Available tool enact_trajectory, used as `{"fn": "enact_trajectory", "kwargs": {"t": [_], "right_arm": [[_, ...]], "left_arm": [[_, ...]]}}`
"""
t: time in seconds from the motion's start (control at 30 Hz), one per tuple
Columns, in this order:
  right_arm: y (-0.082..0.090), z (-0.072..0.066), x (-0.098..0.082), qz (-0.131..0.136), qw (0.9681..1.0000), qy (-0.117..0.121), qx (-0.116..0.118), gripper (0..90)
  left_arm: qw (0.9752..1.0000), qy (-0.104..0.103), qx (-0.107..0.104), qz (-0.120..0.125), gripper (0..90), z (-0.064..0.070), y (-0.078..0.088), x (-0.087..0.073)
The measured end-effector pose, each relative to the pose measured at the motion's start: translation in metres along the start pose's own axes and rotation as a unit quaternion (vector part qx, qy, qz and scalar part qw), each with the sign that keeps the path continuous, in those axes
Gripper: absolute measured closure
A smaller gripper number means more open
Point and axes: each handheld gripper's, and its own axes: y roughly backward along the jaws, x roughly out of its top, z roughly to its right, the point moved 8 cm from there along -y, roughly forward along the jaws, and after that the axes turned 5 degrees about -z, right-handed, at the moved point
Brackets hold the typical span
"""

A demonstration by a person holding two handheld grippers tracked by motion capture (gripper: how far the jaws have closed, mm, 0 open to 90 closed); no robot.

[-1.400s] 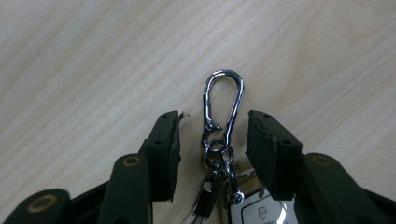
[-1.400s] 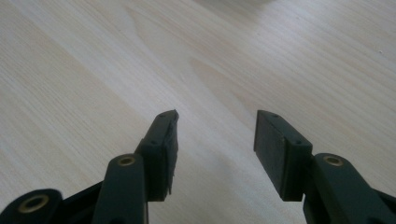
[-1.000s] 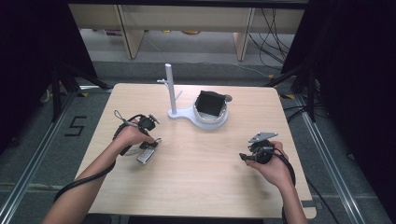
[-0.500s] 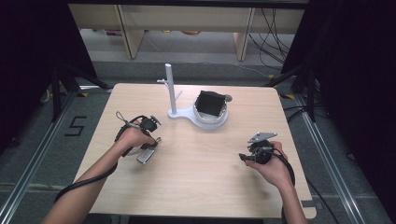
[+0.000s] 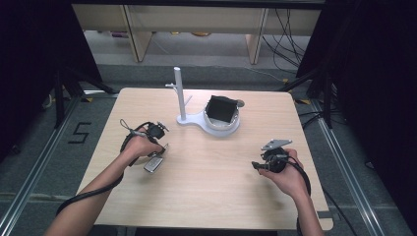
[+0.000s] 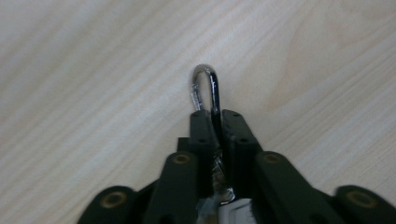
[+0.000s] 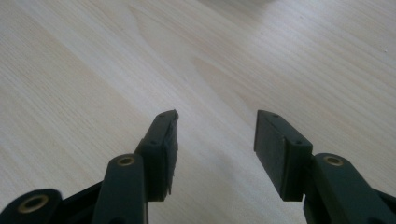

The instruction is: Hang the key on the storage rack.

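Closing is the one change since the earlier frames: the left claw (image 6: pixel 212 116) has just been drawing its black jaws together, and they now pinch a shiny silver metal padlock (image 6: pixel 206 88) between the pads. In the left gripper view the padlock's curved shackle sticks out past the jaw tips, over the pale wood-grain tabletop (image 6: pixel 93 70), while its silver body shows low between the jaws. From the high view the left claw (image 5: pixel 156 160) sits at the left-middle of the tabletop (image 5: pixel 211 187), held in the person's left hand (image 5: pixel 140 146), with the padlock (image 5: pixel 154 164) lying at its tip on the wood. Neither hand has shifted across the tabletop compared with the earlier frames, and the padlock lies in the same spot as before.

On the other side, the right claw (image 7: pixel 215 135) stands wide, with bare wood between its two black pads and nothing gripped. In the high view the right claw (image 5: pixel 256 165) rests near the right edge of the tabletop, in the person's right hand (image 5: pixel 285 174), well apart from the padlock.

Farther back, unchanged, a white plastic stand with an upright post (image 5: pixel 180 98) carries a round dish holding a black square block (image 5: pixel 221 109).
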Motion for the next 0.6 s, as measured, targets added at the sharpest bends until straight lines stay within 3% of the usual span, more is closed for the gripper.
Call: {"fn": "enact_trajectory", "kwargs": {"t": [0.03,0.13,0.3,0.37,0.47,0.5,0.6], "right_arm": [[-0.0007,0.0008,-0.0003,-0.001,1.0000,0.007,-0.002,50.6],[-0.0017,-0.0011,0.0003,0.003,1.0000,-0.001,0.002,50.6],[-0.0016,-0.0003,-0.0006,-0.003,1.0000,0.008,0.000,50.6],[-0.0013,-0.0022,-0.0009,-0.007,1.0000,0.000,0.004,50.5],[-0.0028,-0.0018,-0.0011,-0.005,0.9999,0.009,0.003,50.4],[-0.0027,-0.0018,-0.0010,-0.005,0.9999,0.010,0.002,50.4],[-0.0024,-0.0018,-0.0007,-0.004,1.0000,0.009,0.002,50.4]], "left_arm": [[0.9999,0.013,-0.008,0.004,83.8,-0.0003,-0.0004,-0.0008],[0.9997,0.024,-0.010,0.001,83.7,-0.0007,0.0004,-0.0023],[0.9996,0.028,-0.011,0.002,83.6,-0.0017,-0.0003,-0.0021],[0.9993,0.036,-0.010,0.003,83.3,-0.0010,-0.0007,-0.0019],[0.9995,0.030,-0.008,-0.001,83.0,-0.0028,-0.0014,-0.0020],[0.9991,0.041,-0.010,0.003,82.8,-0.0014,-0.0029,-0.0014],[0.9992,0.037,-0.010,0.005,83.0,-0.0029,-0.0027,-0.0013]]}}
